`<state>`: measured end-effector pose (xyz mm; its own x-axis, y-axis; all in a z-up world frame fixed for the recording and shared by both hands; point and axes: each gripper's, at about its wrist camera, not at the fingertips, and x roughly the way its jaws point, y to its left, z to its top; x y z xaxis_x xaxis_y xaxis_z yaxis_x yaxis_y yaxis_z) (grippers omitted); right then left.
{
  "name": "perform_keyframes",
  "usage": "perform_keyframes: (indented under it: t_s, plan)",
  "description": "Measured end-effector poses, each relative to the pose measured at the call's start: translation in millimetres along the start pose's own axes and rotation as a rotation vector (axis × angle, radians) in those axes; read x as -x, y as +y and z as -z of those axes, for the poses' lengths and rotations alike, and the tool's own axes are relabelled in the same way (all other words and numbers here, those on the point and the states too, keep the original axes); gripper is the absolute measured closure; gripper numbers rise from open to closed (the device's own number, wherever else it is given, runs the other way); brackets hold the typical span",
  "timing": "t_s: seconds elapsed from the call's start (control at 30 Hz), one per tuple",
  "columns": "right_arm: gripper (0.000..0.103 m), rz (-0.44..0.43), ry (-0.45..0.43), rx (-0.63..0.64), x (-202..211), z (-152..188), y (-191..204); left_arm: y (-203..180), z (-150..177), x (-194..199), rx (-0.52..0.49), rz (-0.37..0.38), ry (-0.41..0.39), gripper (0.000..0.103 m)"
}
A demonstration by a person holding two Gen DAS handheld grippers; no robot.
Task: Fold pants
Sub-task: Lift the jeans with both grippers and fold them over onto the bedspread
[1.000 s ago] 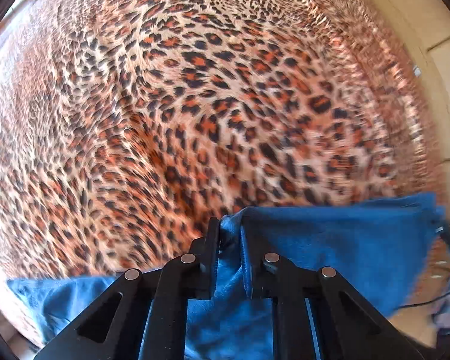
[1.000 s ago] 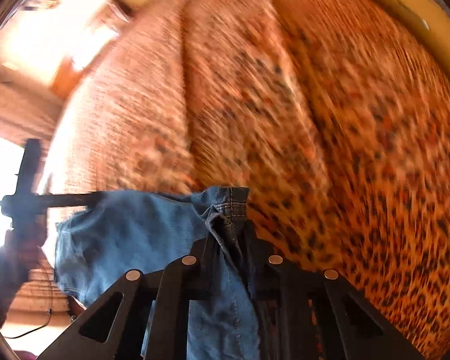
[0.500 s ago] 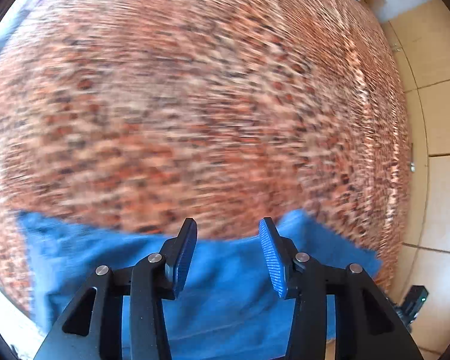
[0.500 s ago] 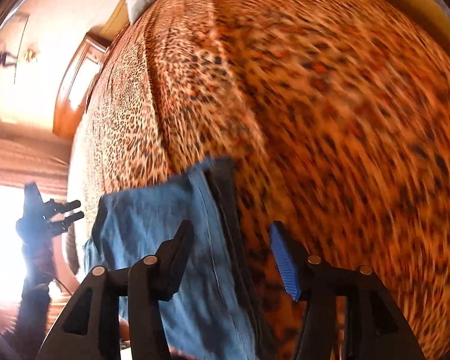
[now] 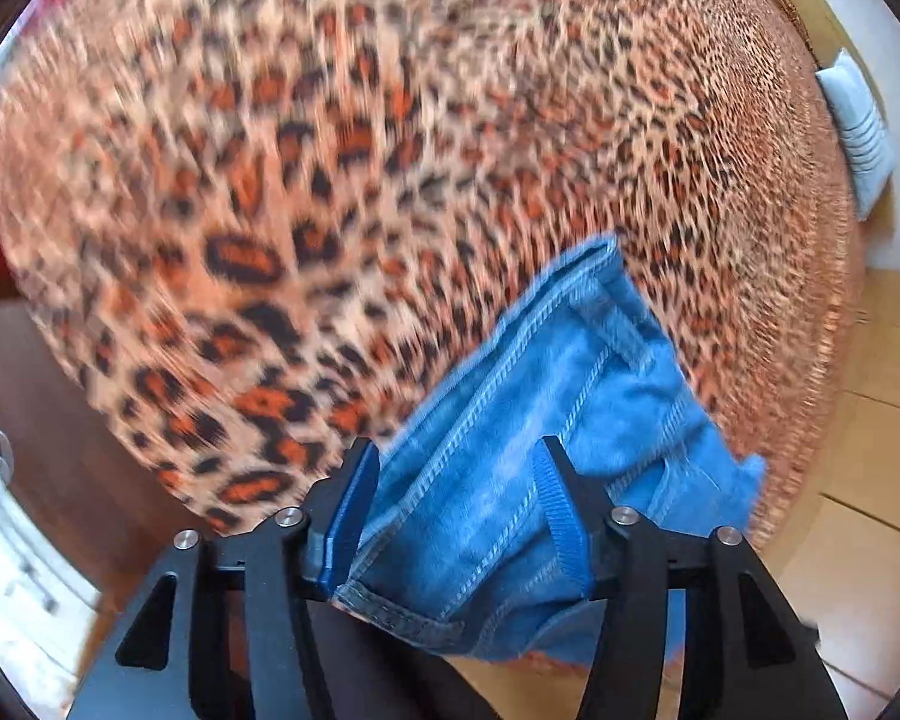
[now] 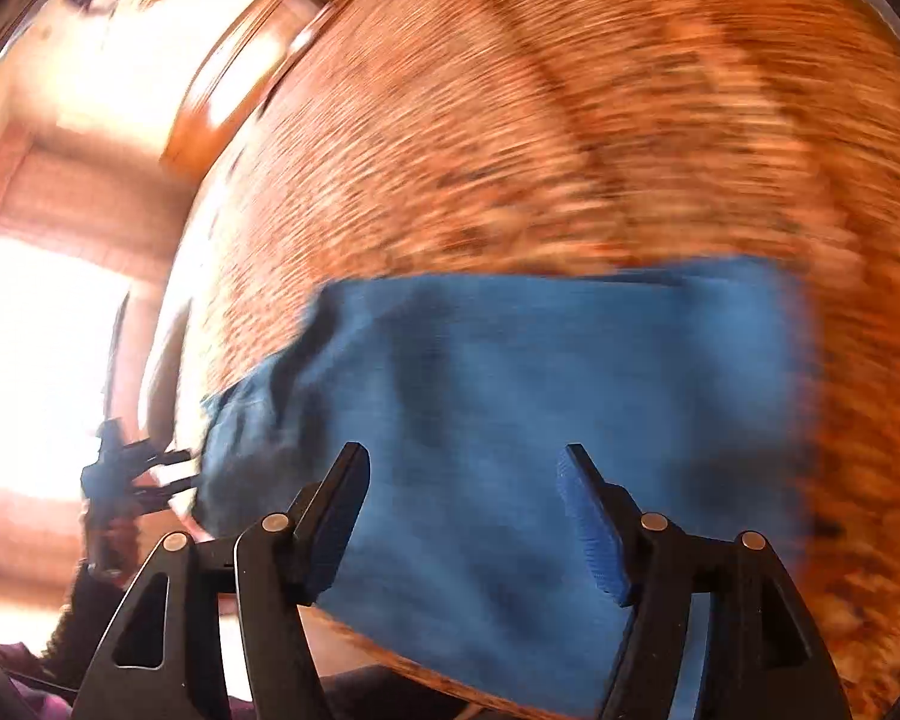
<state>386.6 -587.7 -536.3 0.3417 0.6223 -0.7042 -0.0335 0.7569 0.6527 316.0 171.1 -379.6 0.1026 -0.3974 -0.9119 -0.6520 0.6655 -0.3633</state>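
Folded blue jeans [image 5: 570, 372] lie on a leopard-print bedspread [image 5: 390, 150] near the bed's corner, a stitched hem end nearest the camera. My left gripper [image 5: 456, 468] hovers over that end. Its jaws are opening, and the denim shows in the gap below them with no pad pressing on it. In the right wrist view the jeans [image 6: 540, 372] spread as a wide blue panel across the blurred bedspread [image 6: 570, 120]. My right gripper [image 6: 465, 462] is above their near edge, its jaws opening and holding nothing. The left gripper [image 6: 132, 474] shows small at the jeans' far left end.
A tiled floor [image 5: 870, 420] runs along the bed's right side, with a white pillow [image 5: 858, 132] at the far end. A white object [image 5: 18, 570] stands low on the left. A wooden cabinet [image 6: 240, 78] and a bright window [image 6: 30, 360] lie beyond the bed.
Both grippers were shut on the denim a second ago and have let go and opened. The left view has swung and rolled, so the jeans now run diagonally. The right gripper has swung to face across them.
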Motion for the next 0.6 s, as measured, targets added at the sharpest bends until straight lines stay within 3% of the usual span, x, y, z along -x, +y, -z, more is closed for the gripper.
perform_keyframes:
  t_s: [0.07,0.17,0.23,0.3,0.33,0.37,0.4,0.47,0.53,0.6]
  plan:
    - [0.035,-0.035,0.042,0.031,-30,-13,33,-1,7,-11,-0.042,0.040,0.070,0.048]
    - [0.035,-0.041,0.049,0.077,-72,-32,82,-6,23,-9,-0.160,0.026,0.025,0.047]
    - [0.036,-0.077,0.037,0.117,-95,-41,111,-9,30,-14,-0.255,-0.104,-0.037,0.042]
    - [0.040,-0.052,0.077,0.142,-125,-42,129,-8,31,-35,-0.292,-0.208,0.024,0.043]
    - [0.040,-0.005,0.122,0.151,-139,-41,131,-5,29,-38,-0.274,-0.191,0.044,0.043]
    - [0.040,0.063,0.169,0.163,-154,-38,133,-3,28,-32,-0.249,-0.161,0.029,0.050]
    - [0.040,0.087,0.163,0.172,-155,-38,137,1,29,-20,-0.212,-0.080,0.007,0.056]
    - [0.040,0.048,0.141,0.155,-141,-38,140,7,36,2,-0.172,0.014,-0.042,0.050]
    - [0.037,-0.006,0.119,0.120,-111,-30,136,13,49,12,-0.154,0.101,-0.047,0.028]
    - [0.033,0.002,0.101,0.082,-79,-16,120,15,56,2,-0.121,0.162,-0.021,0.027]
